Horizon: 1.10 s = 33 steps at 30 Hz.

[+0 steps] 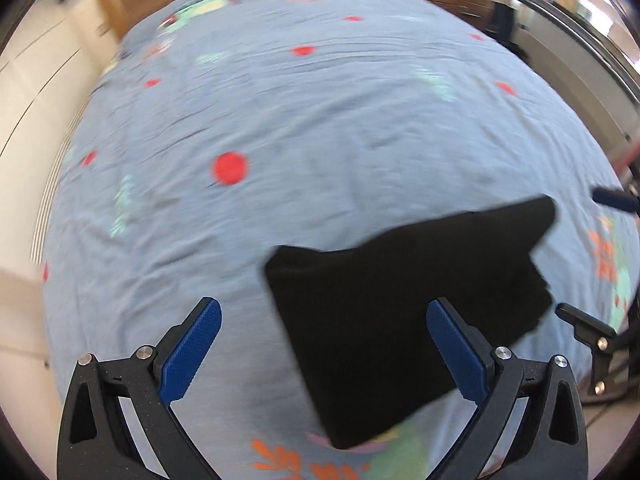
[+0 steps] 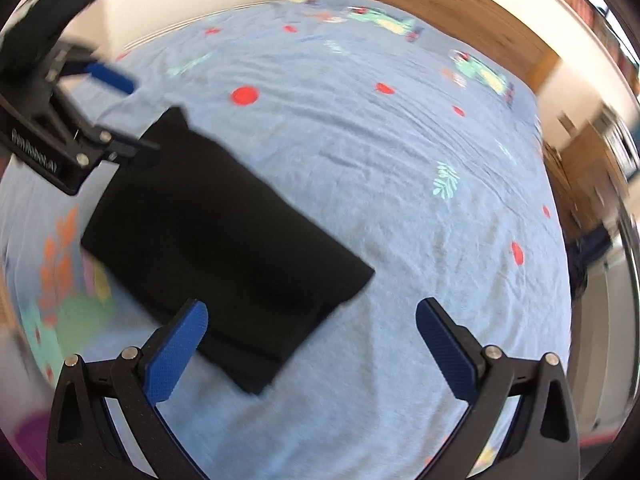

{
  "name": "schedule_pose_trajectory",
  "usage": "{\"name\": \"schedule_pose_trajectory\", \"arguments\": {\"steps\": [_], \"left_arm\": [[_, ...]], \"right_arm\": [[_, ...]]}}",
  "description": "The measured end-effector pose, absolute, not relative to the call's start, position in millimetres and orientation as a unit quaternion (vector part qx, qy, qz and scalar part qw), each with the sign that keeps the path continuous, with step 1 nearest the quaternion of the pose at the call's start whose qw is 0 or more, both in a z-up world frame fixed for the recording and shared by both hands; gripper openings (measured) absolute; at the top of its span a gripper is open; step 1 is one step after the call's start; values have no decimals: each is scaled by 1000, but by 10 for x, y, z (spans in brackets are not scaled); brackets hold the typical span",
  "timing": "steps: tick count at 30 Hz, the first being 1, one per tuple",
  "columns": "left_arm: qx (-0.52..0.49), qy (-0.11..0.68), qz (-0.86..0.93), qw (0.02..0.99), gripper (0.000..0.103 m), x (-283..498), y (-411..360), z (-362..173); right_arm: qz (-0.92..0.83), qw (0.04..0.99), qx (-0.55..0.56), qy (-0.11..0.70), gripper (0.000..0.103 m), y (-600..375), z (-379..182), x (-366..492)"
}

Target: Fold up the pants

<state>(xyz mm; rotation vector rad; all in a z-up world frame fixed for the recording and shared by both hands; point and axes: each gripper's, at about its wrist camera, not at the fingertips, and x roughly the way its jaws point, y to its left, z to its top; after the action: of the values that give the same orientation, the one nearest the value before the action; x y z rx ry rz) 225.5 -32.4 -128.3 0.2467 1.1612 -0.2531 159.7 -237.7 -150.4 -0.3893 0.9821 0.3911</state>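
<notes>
The black pants (image 1: 400, 304) lie folded into a compact rectangle on the blue bedspread (image 1: 280, 128). My left gripper (image 1: 324, 344) is open and empty, hovering above the pants' near left edge. In the right wrist view the pants (image 2: 224, 248) lie left of centre on the bedspread (image 2: 400, 160). My right gripper (image 2: 312, 344) is open and empty above their near right corner. The left gripper (image 2: 120, 92) shows at the upper left there, open, above the pants' far end. The right gripper (image 1: 592, 256) shows at the right edge of the left wrist view, open.
The bedspread is printed with red dots and green and orange figures. A wooden headboard (image 2: 460, 12) runs along the far side. A white wall (image 1: 36, 80) is at the left and wooden furniture (image 2: 592, 168) stands at the right of the bed.
</notes>
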Motion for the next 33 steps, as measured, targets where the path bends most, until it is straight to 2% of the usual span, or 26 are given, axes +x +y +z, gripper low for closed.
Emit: {"name": "schedule_pose_trajectory", "arguments": {"steps": [5, 10, 19, 22, 29, 33], "left_arm": [[98, 552, -95, 822, 101, 2395, -229, -1404], [109, 566, -93, 812, 101, 2521, -219, -1665], [88, 584, -113, 799, 102, 2652, -138, -1954], [78, 587, -119, 797, 102, 2671, -132, -1984], [73, 562, -118, 815, 102, 2513, -81, -1615], [58, 562, -111, 818, 102, 2381, 10, -1527]], "right_arm": [[114, 857, -105, 492, 103, -2247, -1688, 1755], [61, 820, -147, 550, 103, -2232, -2232, 1843], [62, 819, -115, 559, 103, -2495, -2428, 1618], [66, 821, -101, 558, 103, -2527, -2421, 1594], [94, 859, 0, 503, 103, -2873, -1947, 1391], [104, 859, 30, 500, 103, -2972, -1876, 1378]]}}
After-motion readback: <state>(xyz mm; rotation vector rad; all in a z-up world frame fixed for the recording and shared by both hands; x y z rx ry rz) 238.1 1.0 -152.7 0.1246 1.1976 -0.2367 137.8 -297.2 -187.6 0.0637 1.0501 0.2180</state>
